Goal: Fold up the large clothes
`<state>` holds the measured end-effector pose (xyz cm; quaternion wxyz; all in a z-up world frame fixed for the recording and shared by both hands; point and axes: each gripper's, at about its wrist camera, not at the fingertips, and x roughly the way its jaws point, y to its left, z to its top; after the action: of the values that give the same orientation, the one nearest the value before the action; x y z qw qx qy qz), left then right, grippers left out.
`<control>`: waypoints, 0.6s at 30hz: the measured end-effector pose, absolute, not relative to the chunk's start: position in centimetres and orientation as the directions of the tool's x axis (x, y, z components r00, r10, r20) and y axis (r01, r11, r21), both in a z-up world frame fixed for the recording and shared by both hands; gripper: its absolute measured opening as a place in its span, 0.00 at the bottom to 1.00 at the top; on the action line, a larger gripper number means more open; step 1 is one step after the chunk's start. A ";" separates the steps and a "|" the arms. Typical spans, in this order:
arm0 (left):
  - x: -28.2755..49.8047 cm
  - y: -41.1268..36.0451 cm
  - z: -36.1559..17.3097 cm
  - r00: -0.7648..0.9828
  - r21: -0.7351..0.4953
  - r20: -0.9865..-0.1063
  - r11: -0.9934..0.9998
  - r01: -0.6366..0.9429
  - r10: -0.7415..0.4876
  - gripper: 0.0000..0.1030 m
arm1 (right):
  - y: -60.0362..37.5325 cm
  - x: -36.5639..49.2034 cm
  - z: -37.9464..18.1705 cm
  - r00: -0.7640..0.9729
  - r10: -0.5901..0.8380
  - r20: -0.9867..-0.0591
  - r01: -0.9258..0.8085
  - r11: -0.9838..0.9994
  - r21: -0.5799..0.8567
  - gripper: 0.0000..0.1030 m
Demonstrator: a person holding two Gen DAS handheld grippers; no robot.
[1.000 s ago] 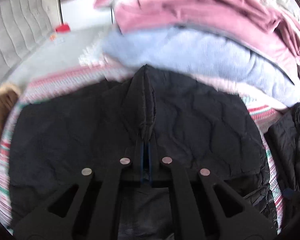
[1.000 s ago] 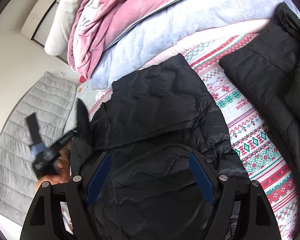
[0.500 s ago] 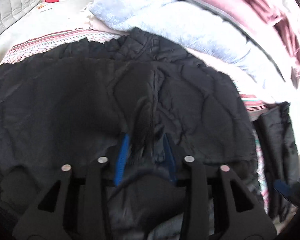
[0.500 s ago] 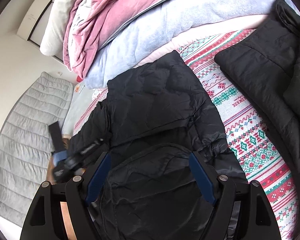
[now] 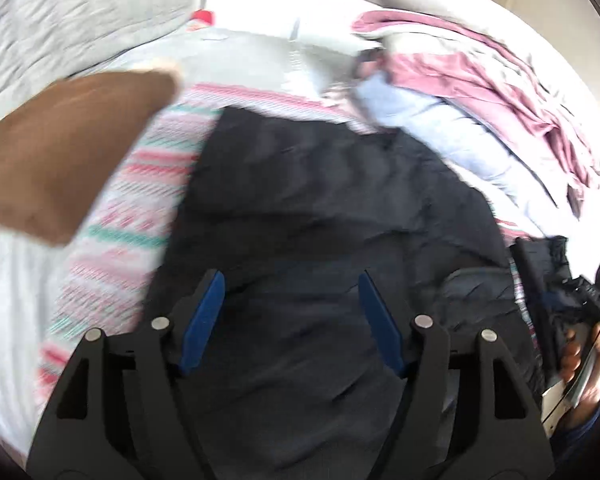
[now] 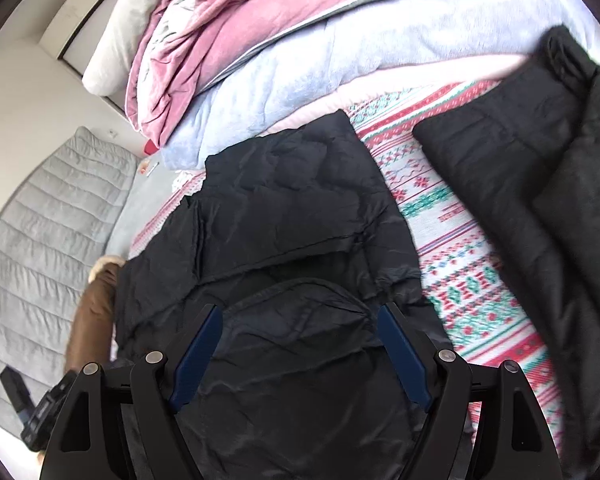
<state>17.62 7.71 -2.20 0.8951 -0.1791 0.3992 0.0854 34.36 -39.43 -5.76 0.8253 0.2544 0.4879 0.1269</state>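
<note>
Both grippers are wide open, nothing pinched. Left gripper (image 5: 292, 316) and right gripper (image 6: 300, 344) hang right over the black puffer jacket (image 6: 284, 224), spread on the patterned bedspread (image 6: 452, 236); pink blanket (image 6: 220, 28) piled beyond.

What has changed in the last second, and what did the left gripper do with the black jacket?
The left gripper let go of the black jacket: shut on a fold before, its jaws now stand wide open above it. The right gripper stayed open; the other black garment did not move.
</note>
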 end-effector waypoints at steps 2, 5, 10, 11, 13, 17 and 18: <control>15.7 9.6 -3.4 0.654 -0.280 -0.756 0.901 -0.331 0.005 0.68 | -39.7 33.7 -5.6 0.489 0.450 -0.747 0.035 0.846 0.532 0.78; 13.1 11.5 -4.9 0.644 -0.316 -0.765 0.877 -0.361 -0.011 0.68 | -40.1 32.3 -5.5 0.485 0.448 -0.751 0.022 0.852 0.523 0.79; 9.6 13.0 -6.5 0.619 -0.339 -0.784 0.865 -0.370 -0.042 0.68 | -40.6 29.3 -5.9 0.470 0.421 -0.776 0.020 0.873 0.487 0.79; 8.9 12.9 -6.8 0.611 -0.328 -0.791 0.871 -0.365 -0.041 0.68 | -40.9 28.5 -6.0 0.466 0.435 -0.771 0.022 0.865 0.501 0.79; 7.6 12.9 -7.2 0.594 -0.304 -0.803 0.888 -0.346 -0.043 0.68 | -41.2 26.8 -6.5 0.459 0.464 -0.758 0.021 0.847 0.532 0.79; 5.3 13.5 -8.0 0.582 -0.289 -0.812 0.893 -0.345 -0.037 0.68 | -42.0 22.8 -7.5 0.463 0.449 -0.764 0.031 0.853 0.521 0.79; 4.8 13.7 -8.2 0.581 -0.300 -0.813 0.887 -0.350 -0.045 0.68 | -42.3 21.8 -7.8 0.467 0.445 -0.764 0.036 0.854 0.519 0.79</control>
<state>4.81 13.74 -8.20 0.8614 -0.2201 0.4491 0.0885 21.79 -42.29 -7.78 0.8221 0.2399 0.5012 0.1242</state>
